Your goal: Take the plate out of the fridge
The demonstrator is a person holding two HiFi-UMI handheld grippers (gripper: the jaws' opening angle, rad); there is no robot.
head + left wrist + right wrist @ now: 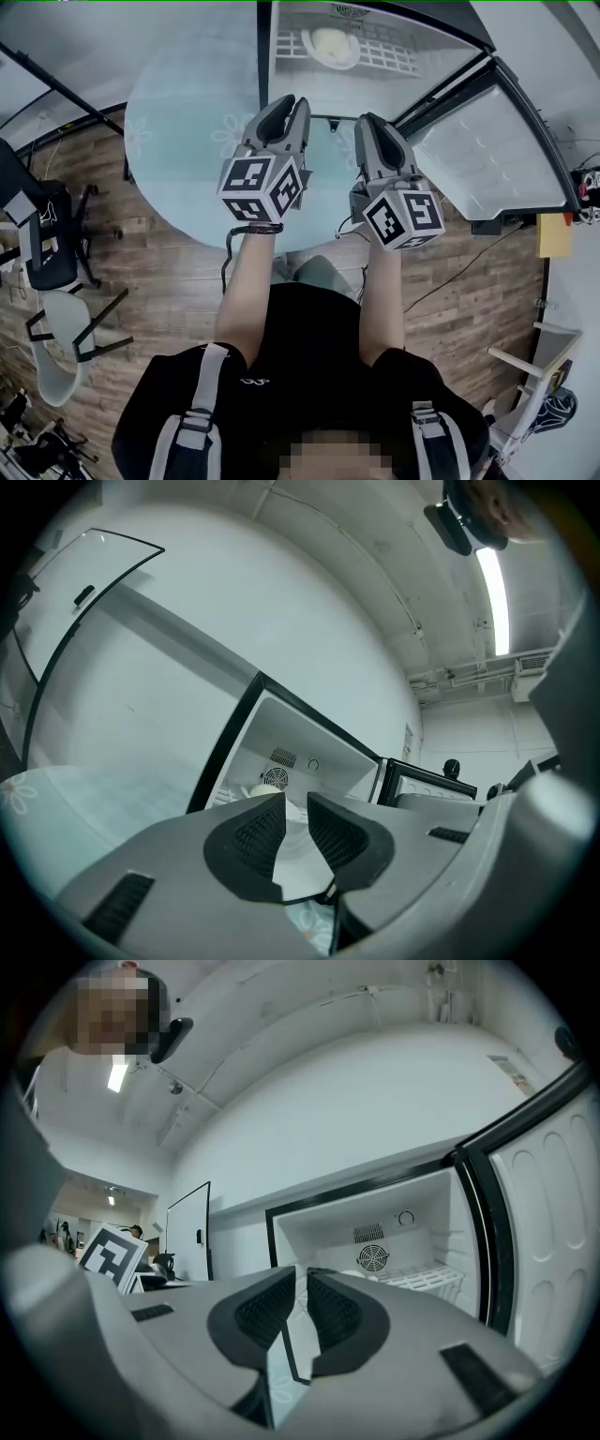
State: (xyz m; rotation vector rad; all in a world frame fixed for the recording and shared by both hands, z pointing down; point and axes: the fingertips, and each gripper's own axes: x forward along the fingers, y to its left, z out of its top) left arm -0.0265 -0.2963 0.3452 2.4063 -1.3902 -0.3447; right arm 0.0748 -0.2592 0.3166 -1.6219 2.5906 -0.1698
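Note:
A pale round plate [333,42] lies on the white wire shelf inside the open small fridge [265,56] at the top of the head view. In the left gripper view the plate [264,788] shows just above the jaws. My left gripper [289,103] hangs over the glass table short of the fridge opening, and its jaws [296,803] stand apart with nothing between them. Beside it, my right gripper [372,120] points the same way. Its jaws [302,1279] show only a narrow gap and hold nothing.
The fridge door [497,141] stands swung open to the right. The round pale-teal glass table [178,131] lies under both grippers. A black office chair [52,253] and a white chair [56,347] stand on the wood floor at left.

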